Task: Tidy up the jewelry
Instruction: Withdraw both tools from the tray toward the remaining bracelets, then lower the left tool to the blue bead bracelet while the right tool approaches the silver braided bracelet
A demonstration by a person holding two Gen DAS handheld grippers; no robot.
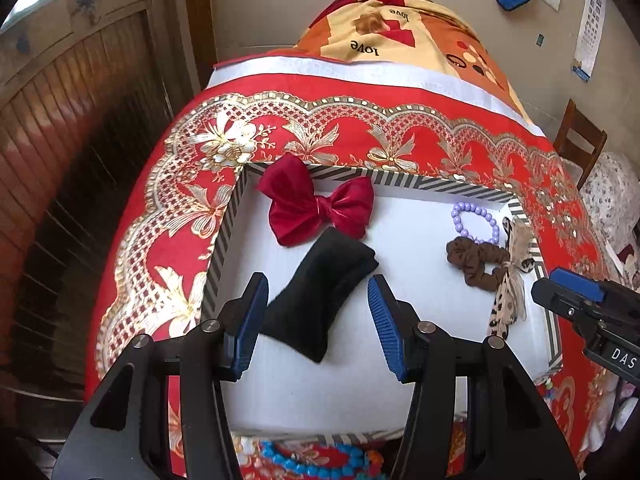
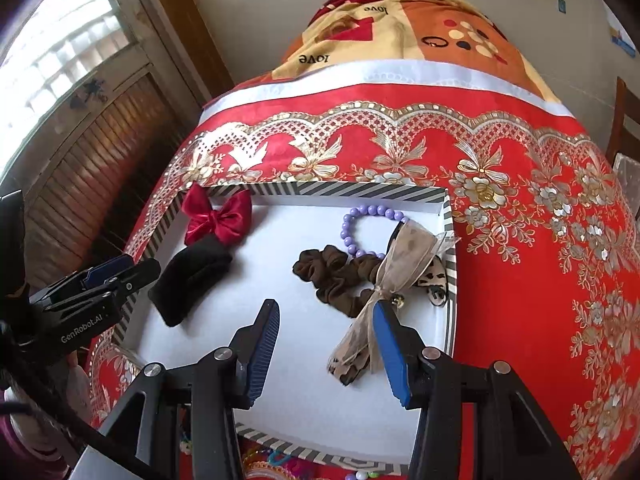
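Both grippers hung over the tray, pitched steeply down. Left gripper [image 1: 318, 322] had its blue pads apart, nothing pinched; the black pouch [image 1: 320, 292] lay on the tray floor betw. and below the fingers, clear of both pads. Right gripper [image 2: 326, 350] also stood apart and empty, its right pad [image 2: 390, 350] just beside the leopard-print ribbon bow [image 2: 370, 320], contact not clear.

Tray [image 2: 372, 191], striped rim, white floor, sat on the red-and-gold cloth [image 2: 520, 152]. Contents:
- red satin bow [image 1: 316, 206] at the far-left corner, one lobe lapping over the far rim.
- black pouch just near-side of that bow, left half of the tray.
- purple bead bracelet [image 2: 368, 226] near the far-right corner.
- brown scrunchie [image 2: 340, 276] touching the bracelet's near side.
- leopard ribbon bow along the right rim, overlapping scrunchie and rim.

Outside the tray's near rim, blue beads [image 1: 316, 460] lay on the cloth, partly hidden by the left gripper. A patterned blanket [image 1: 400, 36] lay beyond the cloth's far edge.
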